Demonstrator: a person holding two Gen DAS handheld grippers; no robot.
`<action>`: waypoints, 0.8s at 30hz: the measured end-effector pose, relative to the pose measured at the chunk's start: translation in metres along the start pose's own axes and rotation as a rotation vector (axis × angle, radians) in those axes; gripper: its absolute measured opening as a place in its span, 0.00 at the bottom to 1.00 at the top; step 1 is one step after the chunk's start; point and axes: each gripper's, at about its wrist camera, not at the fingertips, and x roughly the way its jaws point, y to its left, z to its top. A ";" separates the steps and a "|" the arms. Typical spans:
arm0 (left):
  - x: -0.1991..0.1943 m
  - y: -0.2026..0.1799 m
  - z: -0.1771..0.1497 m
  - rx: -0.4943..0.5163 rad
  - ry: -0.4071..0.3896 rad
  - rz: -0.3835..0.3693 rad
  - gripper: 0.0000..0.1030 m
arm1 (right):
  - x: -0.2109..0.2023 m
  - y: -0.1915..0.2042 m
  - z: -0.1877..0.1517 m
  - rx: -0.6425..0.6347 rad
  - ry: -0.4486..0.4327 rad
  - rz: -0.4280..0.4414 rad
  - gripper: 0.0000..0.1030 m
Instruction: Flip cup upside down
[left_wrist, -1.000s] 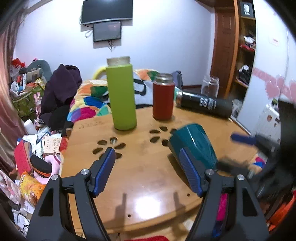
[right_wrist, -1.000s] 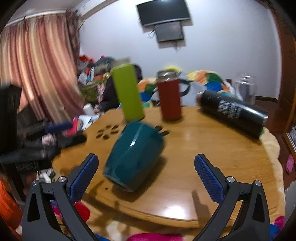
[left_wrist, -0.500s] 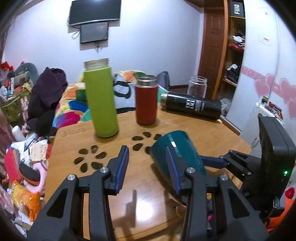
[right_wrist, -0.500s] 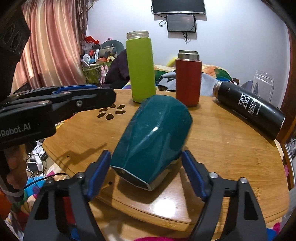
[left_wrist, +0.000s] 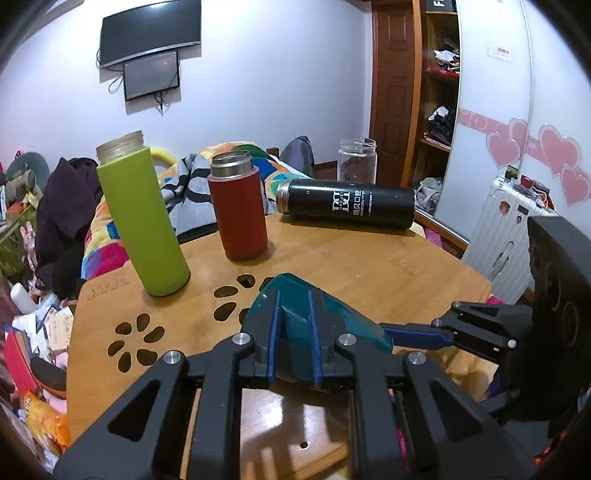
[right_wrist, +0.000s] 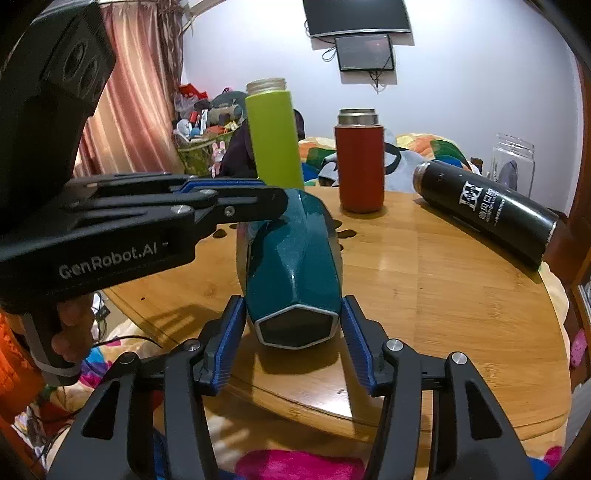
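Note:
A teal faceted cup (right_wrist: 293, 258) lies on its side on the round wooden table (right_wrist: 424, 280), its hexagonal base toward the right wrist camera. My right gripper (right_wrist: 293, 339) has closed around the base end, its blue pads (right_wrist: 231, 341) against both sides. My left gripper (left_wrist: 293, 332) comes in from the left and its jaws are narrowed over the cup (left_wrist: 332, 317) near the far end; it shows in the right wrist view (right_wrist: 236, 195) lying across the cup's top. Whether it pinches the cup's wall is not clear.
Upright on the table stand a green bottle (left_wrist: 142, 218) and a red thermos (left_wrist: 238, 206). A black thermos (left_wrist: 347, 203) lies on its side at the back right. Flower-shaped cutouts (left_wrist: 136, 343) pierce the tabletop. A clear jar (left_wrist: 356, 158) and a cluttered bed lie behind.
Both grippers have moved in on the cup. The right gripper's jaws narrowed from wide open onto the cup's base. The left gripper's jaws closed over the cup's far end.

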 end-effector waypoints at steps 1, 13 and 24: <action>0.000 -0.001 0.000 0.003 0.000 -0.002 0.12 | -0.001 -0.002 0.000 0.006 -0.003 0.001 0.47; -0.001 0.007 0.003 -0.014 -0.023 -0.022 0.12 | -0.019 0.000 0.005 -0.020 -0.055 -0.033 0.47; -0.001 0.024 0.002 -0.060 -0.036 -0.024 0.12 | -0.028 0.007 0.024 -0.042 -0.109 -0.041 0.45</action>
